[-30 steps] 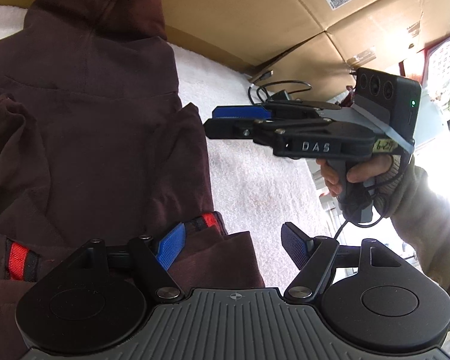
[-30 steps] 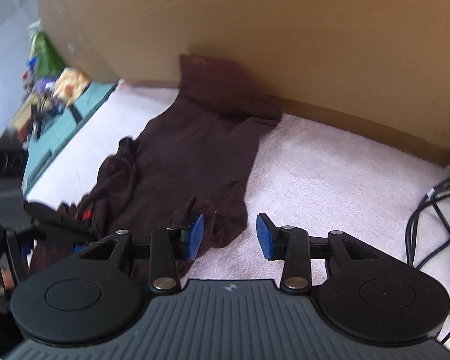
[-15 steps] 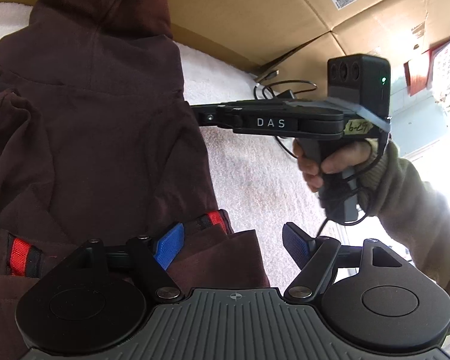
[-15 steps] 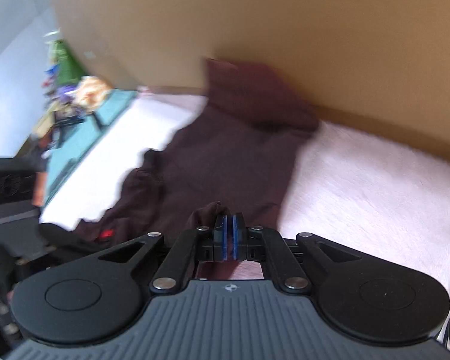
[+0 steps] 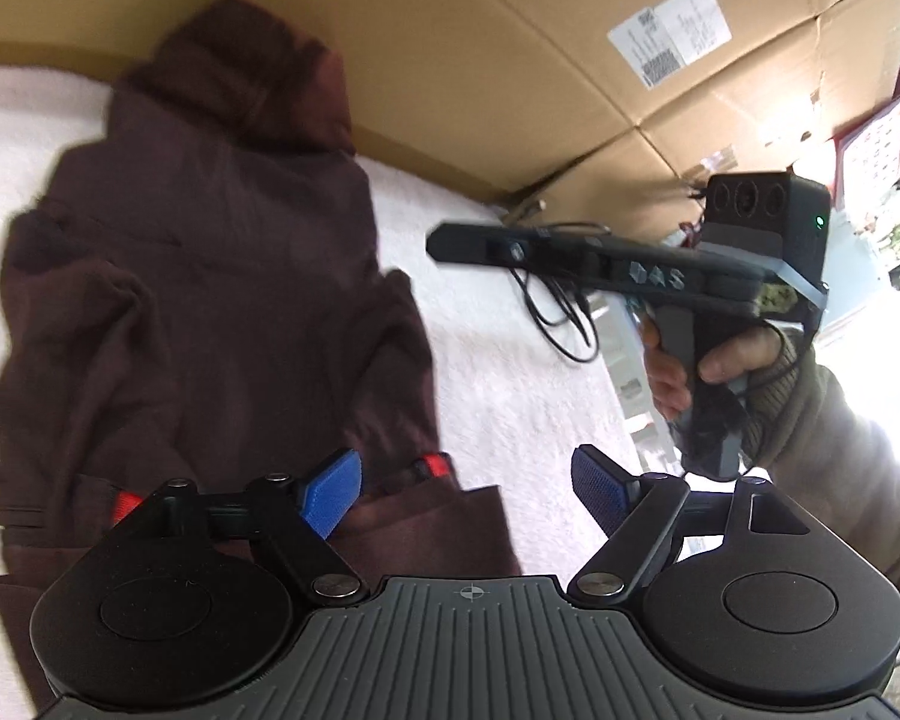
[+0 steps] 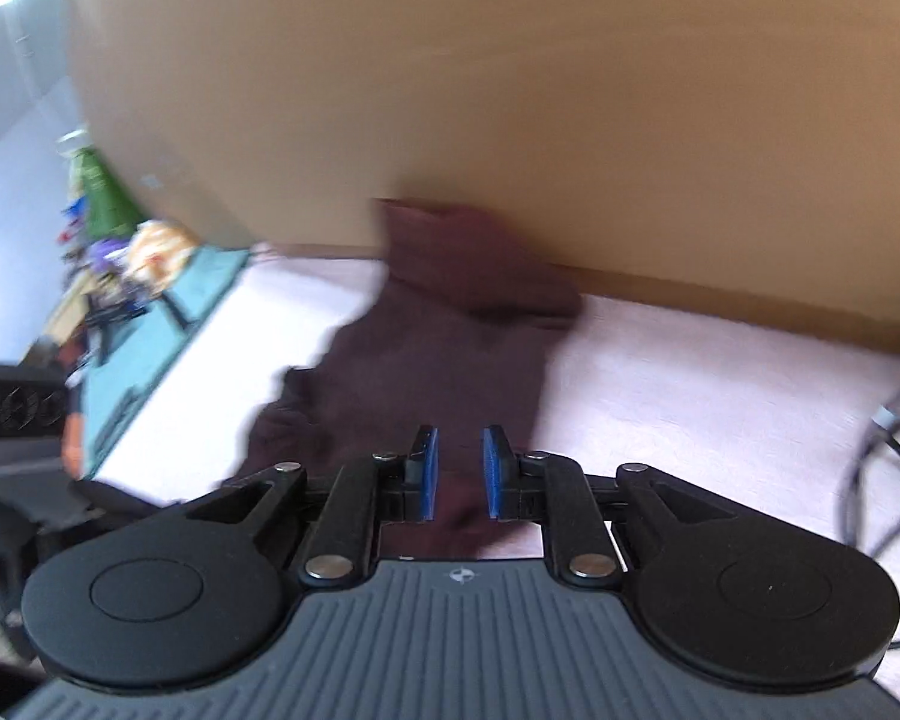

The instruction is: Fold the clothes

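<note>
Dark maroon hooded garment (image 5: 210, 300) lies spread on the white towel-covered surface (image 5: 510, 372), hood against the cardboard box (image 5: 510, 60). Left hand-held gripper (image 5: 468, 489): jaws wide apart above the hem, nothing between them. Right hand-held gripper (image 6: 459, 474): jaws have just been opening, narrow gap, pads clear of the fabric below.

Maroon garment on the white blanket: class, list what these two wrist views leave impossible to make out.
- Maroon garment: near hem in the left wrist view, hidden behind the left gripper body.
- Shipping label: print too small, left wrist view.
- Clutter at left: motion-blurred, right wrist view.
- Cable: cut off by the right edge.
</note>
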`<state>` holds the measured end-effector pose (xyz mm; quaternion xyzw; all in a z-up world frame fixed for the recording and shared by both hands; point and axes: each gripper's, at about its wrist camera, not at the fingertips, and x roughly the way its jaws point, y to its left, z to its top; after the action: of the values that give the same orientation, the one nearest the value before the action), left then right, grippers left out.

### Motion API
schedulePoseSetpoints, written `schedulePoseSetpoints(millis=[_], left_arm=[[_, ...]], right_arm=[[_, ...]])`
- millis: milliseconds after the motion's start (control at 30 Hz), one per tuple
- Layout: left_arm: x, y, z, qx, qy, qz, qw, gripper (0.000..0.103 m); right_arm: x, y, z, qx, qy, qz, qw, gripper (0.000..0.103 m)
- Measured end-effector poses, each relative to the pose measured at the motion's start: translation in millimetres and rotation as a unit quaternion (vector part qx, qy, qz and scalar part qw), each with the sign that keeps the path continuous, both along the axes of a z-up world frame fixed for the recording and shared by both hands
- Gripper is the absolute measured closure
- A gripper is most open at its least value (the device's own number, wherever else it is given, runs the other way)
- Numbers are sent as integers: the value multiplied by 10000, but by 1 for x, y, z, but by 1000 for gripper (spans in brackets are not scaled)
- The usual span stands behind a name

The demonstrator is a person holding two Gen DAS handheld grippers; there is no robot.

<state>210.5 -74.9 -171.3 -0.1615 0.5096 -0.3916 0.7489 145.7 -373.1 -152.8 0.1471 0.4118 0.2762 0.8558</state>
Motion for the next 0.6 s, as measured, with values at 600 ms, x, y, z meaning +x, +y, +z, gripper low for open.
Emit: schedulePoseSetpoints(millis=[600], left_arm=[[11,64,-2,275,-101,394,9988,14]], right_arm=[[28,116,-21,118,408,497,9979,53]])
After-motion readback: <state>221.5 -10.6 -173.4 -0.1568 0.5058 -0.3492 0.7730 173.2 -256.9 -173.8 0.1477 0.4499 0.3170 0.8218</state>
